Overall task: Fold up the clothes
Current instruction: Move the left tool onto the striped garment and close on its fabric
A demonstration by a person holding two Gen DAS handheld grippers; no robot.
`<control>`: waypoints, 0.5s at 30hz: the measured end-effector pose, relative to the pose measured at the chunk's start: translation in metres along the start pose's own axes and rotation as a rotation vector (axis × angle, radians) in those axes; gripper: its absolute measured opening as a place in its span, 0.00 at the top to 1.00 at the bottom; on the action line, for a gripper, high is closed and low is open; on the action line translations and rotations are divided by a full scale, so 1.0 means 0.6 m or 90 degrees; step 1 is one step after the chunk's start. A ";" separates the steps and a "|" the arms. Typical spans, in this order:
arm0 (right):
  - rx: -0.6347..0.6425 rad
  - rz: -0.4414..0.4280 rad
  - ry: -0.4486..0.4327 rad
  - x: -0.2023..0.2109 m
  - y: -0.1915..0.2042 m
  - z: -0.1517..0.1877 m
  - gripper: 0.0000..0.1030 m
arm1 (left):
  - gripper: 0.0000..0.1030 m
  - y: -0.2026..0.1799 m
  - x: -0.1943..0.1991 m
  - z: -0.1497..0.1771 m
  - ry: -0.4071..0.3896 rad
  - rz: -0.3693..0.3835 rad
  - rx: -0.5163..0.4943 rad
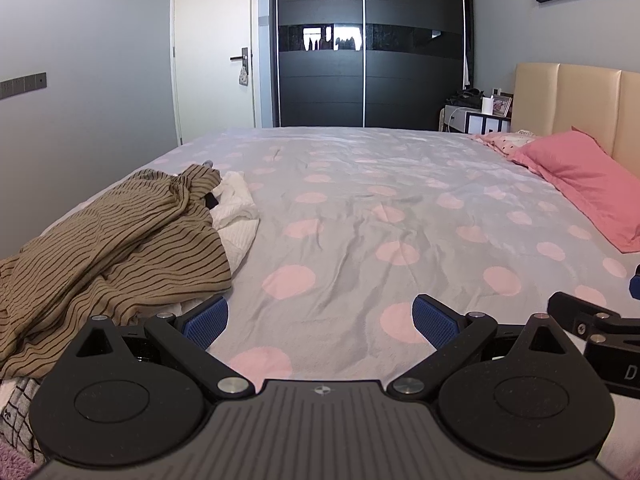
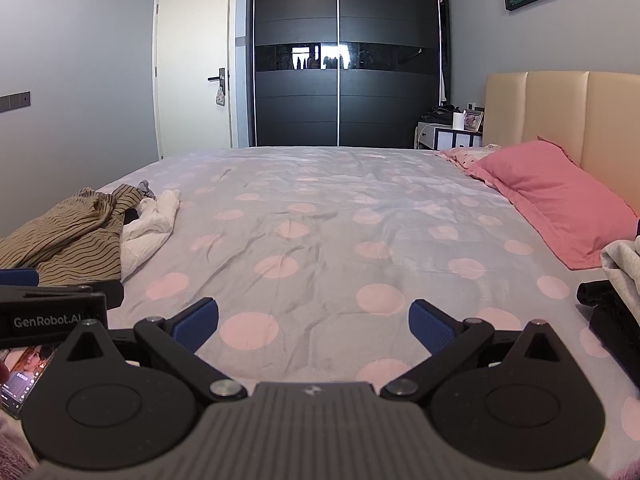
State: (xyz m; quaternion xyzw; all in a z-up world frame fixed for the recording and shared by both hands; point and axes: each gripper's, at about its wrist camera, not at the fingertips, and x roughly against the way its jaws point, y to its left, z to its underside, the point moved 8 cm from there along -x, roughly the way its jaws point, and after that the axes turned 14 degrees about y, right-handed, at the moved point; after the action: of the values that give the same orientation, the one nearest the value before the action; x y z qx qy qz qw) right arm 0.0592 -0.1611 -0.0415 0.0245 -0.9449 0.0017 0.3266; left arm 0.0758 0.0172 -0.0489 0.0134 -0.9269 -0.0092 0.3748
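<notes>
A crumpled brown striped garment lies on the bed at the left, over a white garment. Both also show in the right wrist view: the brown one and the white one. My left gripper is open and empty, low over the bedsheet, just right of the brown garment. My right gripper is open and empty over the bare sheet. A grey-white cloth and dark clothes lie at the right edge.
The bed has a grey sheet with pink dots. A pink pillow lies by the beige headboard. A phone lies at lower left. A dark wardrobe, a door and a nightstand stand beyond.
</notes>
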 end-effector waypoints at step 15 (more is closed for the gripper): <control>0.076 -0.047 0.075 -0.013 0.012 -0.048 0.01 | 0.07 0.165 -0.031 -0.034 0.055 -0.069 0.052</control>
State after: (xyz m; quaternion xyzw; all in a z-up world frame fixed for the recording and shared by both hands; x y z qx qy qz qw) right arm 0.0829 -0.1533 -0.0236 0.0783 -0.9207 0.0472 0.3793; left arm 0.1012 0.1167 -0.0445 0.0790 -0.9073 0.0089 0.4128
